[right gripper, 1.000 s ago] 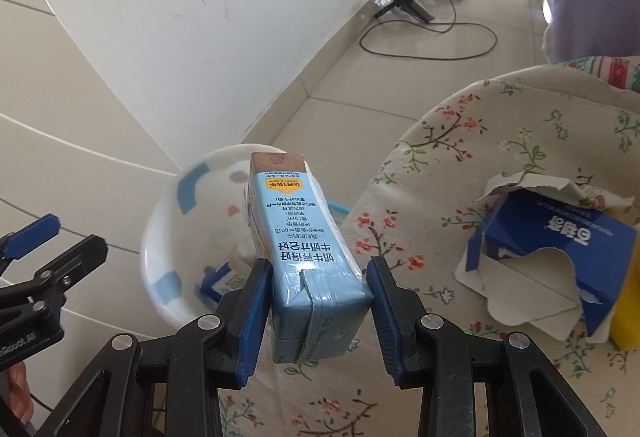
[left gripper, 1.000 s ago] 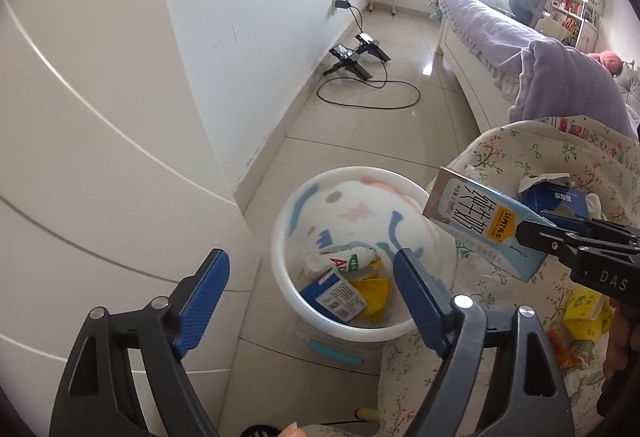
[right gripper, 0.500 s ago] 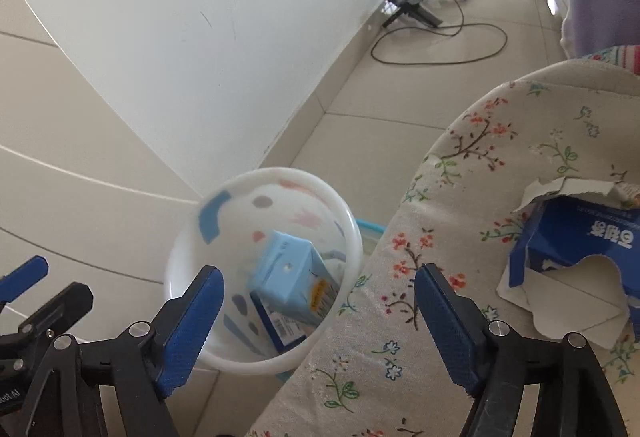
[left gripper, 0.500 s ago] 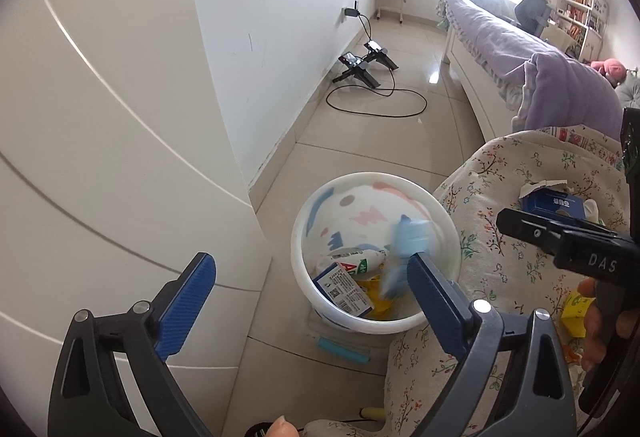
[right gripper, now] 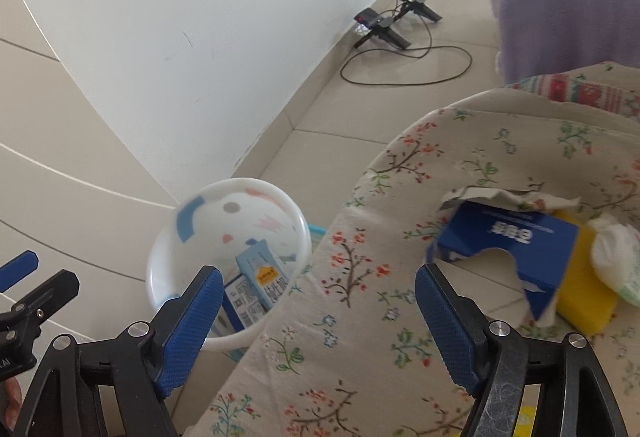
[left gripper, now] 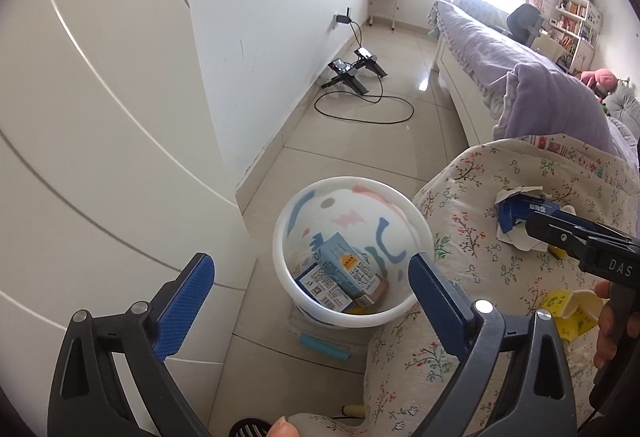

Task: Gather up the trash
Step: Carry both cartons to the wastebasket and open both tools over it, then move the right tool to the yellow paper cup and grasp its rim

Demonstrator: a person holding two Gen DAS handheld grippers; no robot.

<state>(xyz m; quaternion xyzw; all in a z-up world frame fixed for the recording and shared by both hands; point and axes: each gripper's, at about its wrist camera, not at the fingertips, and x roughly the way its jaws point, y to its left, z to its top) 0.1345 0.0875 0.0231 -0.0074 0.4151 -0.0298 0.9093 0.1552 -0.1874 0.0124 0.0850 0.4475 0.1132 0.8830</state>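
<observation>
Two tools, left tool [left gripper: 310,279] and right tool [right gripper: 318,299], both gape empty; one light-blue carton [left gripper: 346,273] lies in the one white bin [left gripper: 420,221], below and ahead of them.

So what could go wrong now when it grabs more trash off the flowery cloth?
The torn blue box leans over a yellow item and a white wad, so the open right gripper might pinch several or knock one away. The white bin sits below the cloth's edge and already holds cartons, so a loose drop could miss or bounce out.
</observation>
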